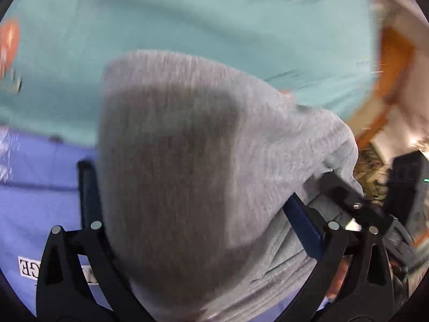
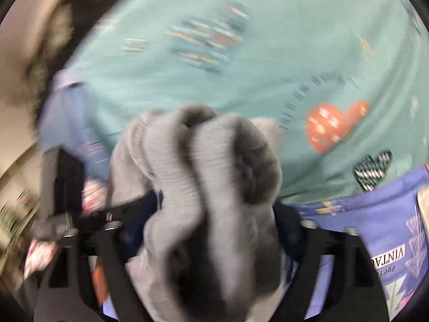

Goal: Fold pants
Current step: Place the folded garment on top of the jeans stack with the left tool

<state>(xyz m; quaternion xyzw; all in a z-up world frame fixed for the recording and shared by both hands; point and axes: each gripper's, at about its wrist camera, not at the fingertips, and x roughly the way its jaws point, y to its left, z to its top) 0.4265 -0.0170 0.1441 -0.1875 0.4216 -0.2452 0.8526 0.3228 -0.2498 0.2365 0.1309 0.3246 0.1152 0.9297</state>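
The grey knit pants fill the middle of the left wrist view, bunched between the blue-padded fingers of my left gripper, which is shut on them and holds them above the bed. In the right wrist view the same grey pants hang in thick folds between the fingers of my right gripper, which is shut on them. Both views are motion-blurred. The right gripper also shows in the left wrist view, at the pants' right edge.
A teal bedsheet printed with hearts and stripes lies beneath. A purple-blue garment with "VINTAGE" lettering lies at the near edge, also in the left wrist view. Wooden furniture and room clutter stand at the right.
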